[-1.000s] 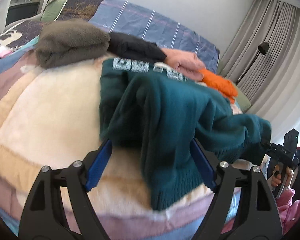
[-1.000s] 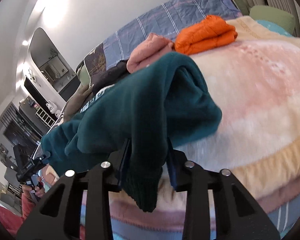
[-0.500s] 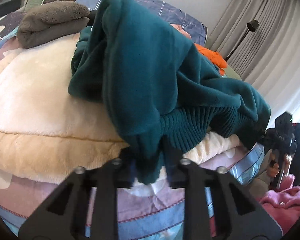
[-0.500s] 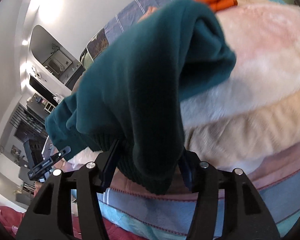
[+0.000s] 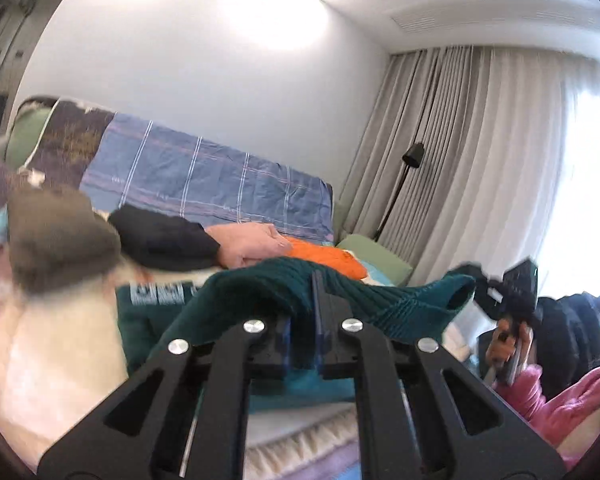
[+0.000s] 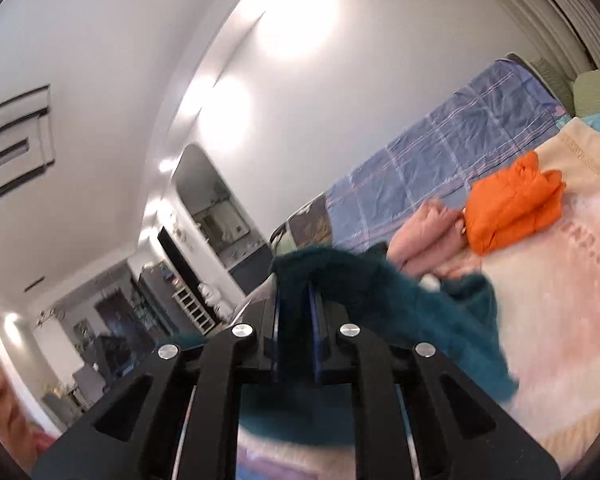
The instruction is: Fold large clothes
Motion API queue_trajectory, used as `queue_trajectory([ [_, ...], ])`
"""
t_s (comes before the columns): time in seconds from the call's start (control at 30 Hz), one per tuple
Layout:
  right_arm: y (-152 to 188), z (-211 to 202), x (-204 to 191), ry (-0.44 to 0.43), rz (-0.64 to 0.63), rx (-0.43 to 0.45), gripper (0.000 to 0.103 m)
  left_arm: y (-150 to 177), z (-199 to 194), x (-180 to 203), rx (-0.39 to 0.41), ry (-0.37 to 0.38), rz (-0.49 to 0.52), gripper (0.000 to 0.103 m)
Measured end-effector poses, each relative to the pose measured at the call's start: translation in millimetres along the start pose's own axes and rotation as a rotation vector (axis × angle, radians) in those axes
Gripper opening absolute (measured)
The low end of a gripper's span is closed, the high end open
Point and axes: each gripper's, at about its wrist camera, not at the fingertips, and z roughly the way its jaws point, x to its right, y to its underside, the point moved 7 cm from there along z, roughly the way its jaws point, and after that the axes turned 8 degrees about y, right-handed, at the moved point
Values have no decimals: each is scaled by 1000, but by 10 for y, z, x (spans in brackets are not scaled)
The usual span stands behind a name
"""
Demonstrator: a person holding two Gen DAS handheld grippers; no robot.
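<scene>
A dark teal sweater [image 5: 260, 284] with a white printed label lies on the cream blanket of the bed [image 5: 52, 360]. My left gripper [image 5: 302, 320] is shut on the sweater's ribbed hem and holds it raised. My right gripper [image 6: 296, 312] is shut on another part of the same sweater [image 6: 400, 300], also lifted. The right gripper also shows in the left wrist view [image 5: 504, 292], holding the hem's far end. The fabric hangs stretched between the two grippers and drapes over both fingertips.
Folded clothes lie in a row at the bed's far side: a grey-brown one [image 5: 56, 240], a black one [image 5: 160, 240], a pink one [image 5: 248, 244] and an orange one [image 6: 512, 204]. A blue plaid cover [image 5: 212, 184] lies against the wall. Curtains and a floor lamp [image 5: 412, 156] stand at the right.
Both grippers have lifted the sweater's hem up and tilted upward, so the views now show the wall and ceiling. The left gripper was open a second ago and is now shut on the hem.
</scene>
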Motion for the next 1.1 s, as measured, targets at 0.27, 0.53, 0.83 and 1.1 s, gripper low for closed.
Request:
queue_trajectory([
  [0.27,-368,1237,821,399,-38,-50,1,45,1263,-1046,-227,-315,-60,11],
  [0.53,256,1701,1418,437,-131,-313,47,620,1717,-2022,-351,-385,-277,55],
  [0.83,590,2471,1268,328,-308,-557,72,276,1610,-1643,-305,-352,-50,86],
  [1.1,679,2627,1032,345,-445,-524,8,510,2049,-1979,-425,-380,-48,0],
])
